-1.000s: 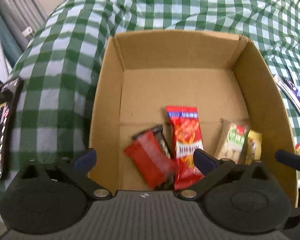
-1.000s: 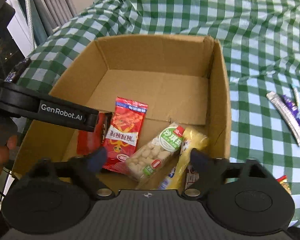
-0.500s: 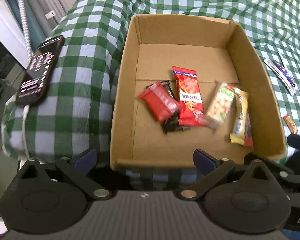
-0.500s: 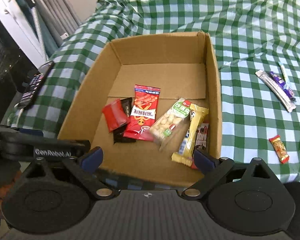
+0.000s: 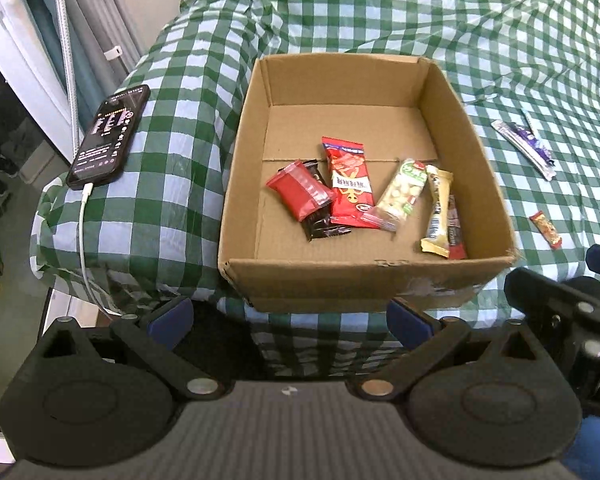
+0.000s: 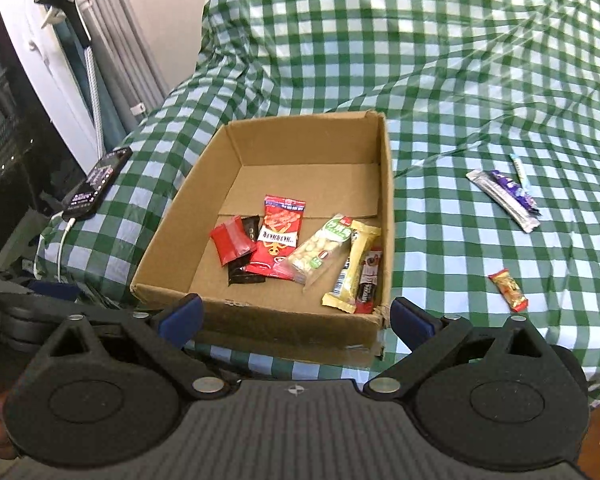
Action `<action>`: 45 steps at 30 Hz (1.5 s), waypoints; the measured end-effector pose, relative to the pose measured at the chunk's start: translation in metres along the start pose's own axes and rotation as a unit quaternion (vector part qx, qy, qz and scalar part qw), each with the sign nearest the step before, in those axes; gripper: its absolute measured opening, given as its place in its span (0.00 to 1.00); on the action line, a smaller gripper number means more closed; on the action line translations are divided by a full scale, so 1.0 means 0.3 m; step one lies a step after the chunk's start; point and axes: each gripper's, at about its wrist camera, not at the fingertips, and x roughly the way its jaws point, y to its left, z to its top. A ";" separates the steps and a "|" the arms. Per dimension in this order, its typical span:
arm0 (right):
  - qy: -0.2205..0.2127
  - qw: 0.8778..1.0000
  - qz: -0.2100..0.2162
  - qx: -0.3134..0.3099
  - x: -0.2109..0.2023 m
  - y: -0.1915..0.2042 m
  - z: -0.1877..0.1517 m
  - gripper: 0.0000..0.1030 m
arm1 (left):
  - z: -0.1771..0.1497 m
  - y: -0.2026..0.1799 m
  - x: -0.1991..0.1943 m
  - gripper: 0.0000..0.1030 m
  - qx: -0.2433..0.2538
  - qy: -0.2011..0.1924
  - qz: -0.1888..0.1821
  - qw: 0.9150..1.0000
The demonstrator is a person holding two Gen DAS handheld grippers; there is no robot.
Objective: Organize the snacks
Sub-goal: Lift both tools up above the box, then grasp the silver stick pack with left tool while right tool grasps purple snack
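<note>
An open cardboard box (image 5: 244,152) (image 6: 172,224) sits on a green checked cloth. Inside lie several snacks: a red packet (image 5: 300,194) (image 6: 233,240), a dark bar (image 5: 324,228), a tall red pack (image 5: 350,188) (image 6: 278,236), a green nut pack (image 5: 400,194) (image 6: 320,250) and a yellow bar (image 5: 438,208) (image 6: 352,268). On the cloth to the right lie a silver and purple wrapper (image 5: 526,148) (image 6: 504,196) and a small red-orange candy (image 5: 545,230) (image 6: 509,290). My left gripper (image 5: 290,322) and right gripper (image 6: 296,322) are both open and empty, held back in front of the box's near wall.
A black phone (image 5: 108,136) (image 6: 96,184) with a white cable lies on the cloth left of the box, near the edge. Curtains and a window frame (image 6: 60,40) stand at the left. The right gripper's body (image 5: 560,312) shows at the left view's right edge.
Both grippers have pulled back and up out of the box, which now looks smaller and farther. The snacks in the box have not moved.
</note>
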 end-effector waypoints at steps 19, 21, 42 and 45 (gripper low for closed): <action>-0.038 0.999 0.003 0.017 -0.112 -0.043 -0.049 0.97 | -0.032 -0.069 -0.078 1.00 0.024 -0.021 -0.001 0.999; -0.040 0.999 0.002 0.019 -0.113 -0.045 -0.050 0.97 | -0.025 -0.075 -0.075 1.00 0.027 -0.020 -0.002 0.999; -0.071 0.982 -0.112 0.131 -0.066 -0.524 -0.065 0.97 | 0.270 -0.473 0.062 1.00 0.093 0.009 -0.052 0.994; -0.081 0.978 -0.137 0.137 -0.030 -0.636 -0.063 0.97 | 0.330 -0.564 0.108 1.00 0.106 0.017 -0.059 0.992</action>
